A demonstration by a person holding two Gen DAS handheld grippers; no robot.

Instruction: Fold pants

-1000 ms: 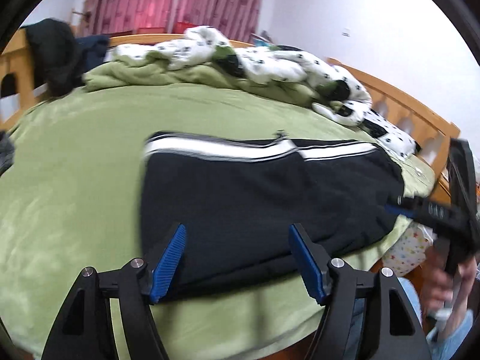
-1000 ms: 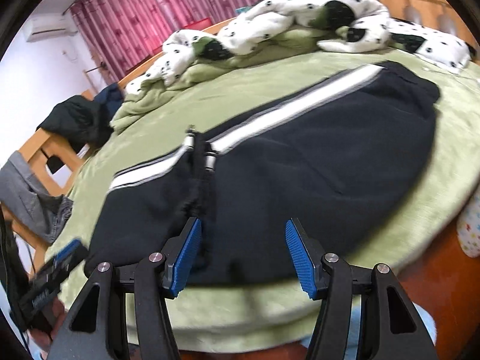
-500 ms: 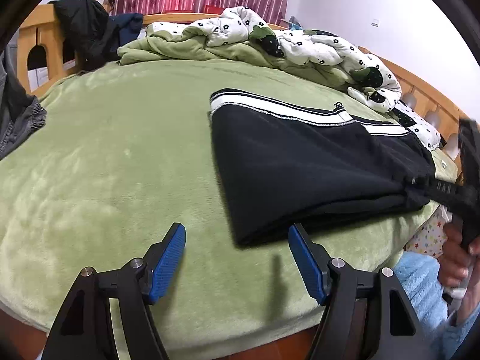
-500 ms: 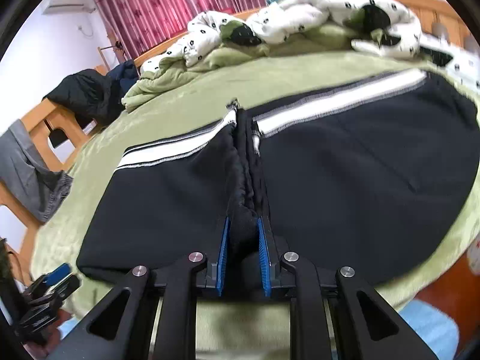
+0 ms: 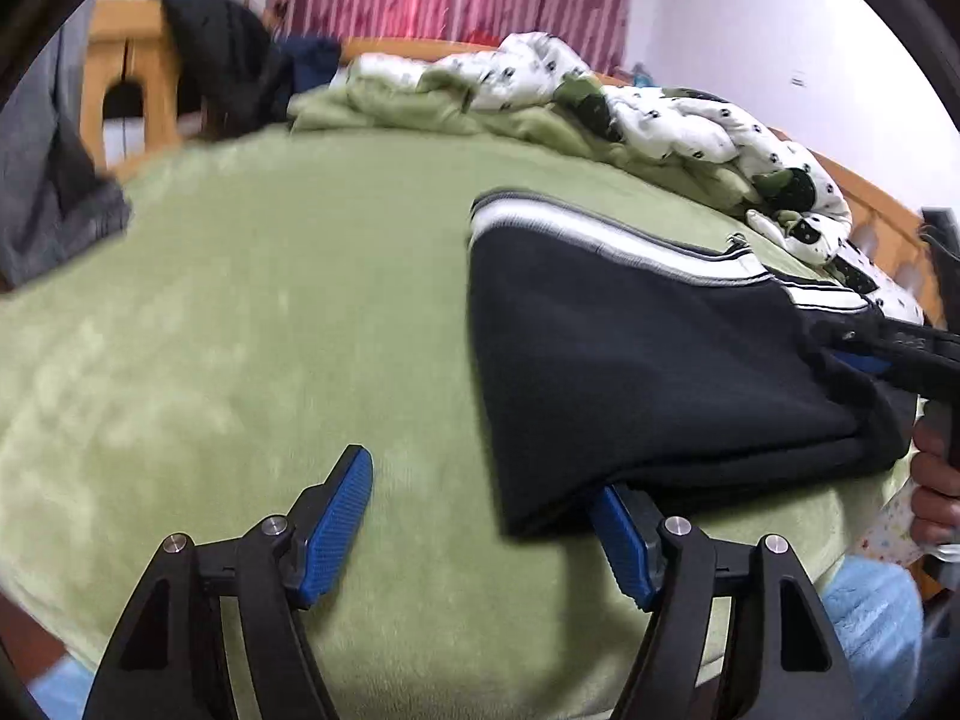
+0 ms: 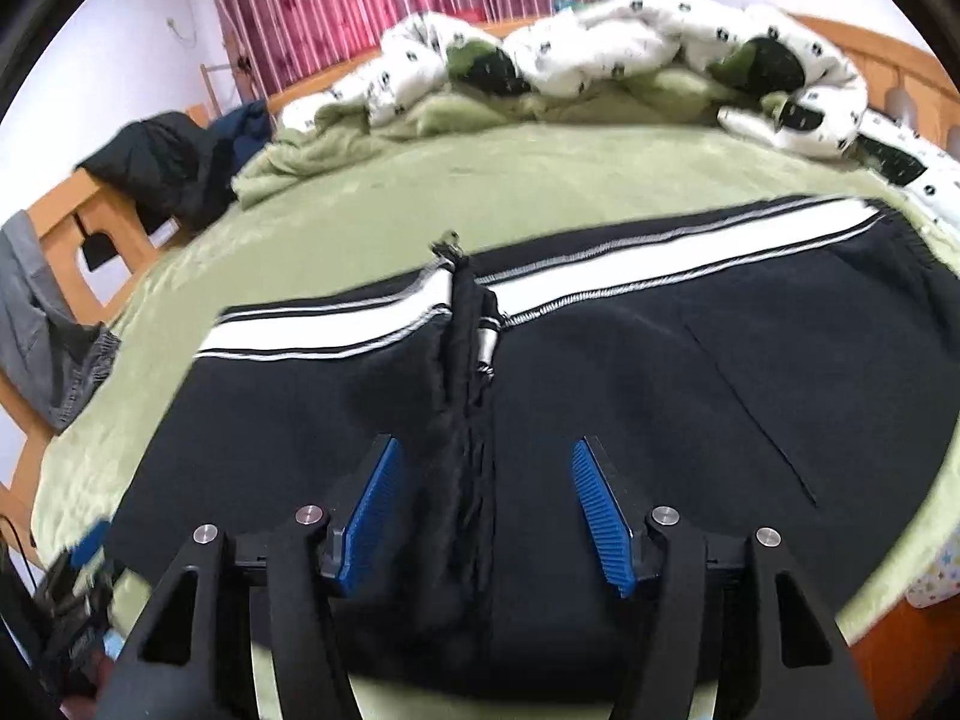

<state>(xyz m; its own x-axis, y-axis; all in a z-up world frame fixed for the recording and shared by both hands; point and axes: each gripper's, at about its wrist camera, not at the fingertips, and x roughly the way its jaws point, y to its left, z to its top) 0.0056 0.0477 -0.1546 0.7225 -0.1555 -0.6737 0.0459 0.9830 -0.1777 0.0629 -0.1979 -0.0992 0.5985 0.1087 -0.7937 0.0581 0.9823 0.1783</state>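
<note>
Black pants with a white side stripe (image 5: 648,360) lie folded on the green bed (image 5: 270,312). My left gripper (image 5: 480,516) is open at the pants' near left corner; its right finger (image 5: 618,534) sits just under the cloth's edge. In the right wrist view the pants (image 6: 630,396) spread across the bed with a raised ridge of cloth at the middle. My right gripper (image 6: 489,516) is open, its jaws on either side of that ridge. The right gripper also shows in the left wrist view (image 5: 864,360) at the pants' right end.
A rumpled white spotted quilt (image 6: 600,60) and green blanket lie along the far side. Dark clothes (image 6: 162,162) hang on the wooden bed frame at left. Grey clothes (image 6: 42,324) hang at the left edge. Red curtains hang behind.
My right gripper, shut on the cloth ridge half a second ago, has opened. My left gripper has moved right, so its right finger reaches the pants' corner.
</note>
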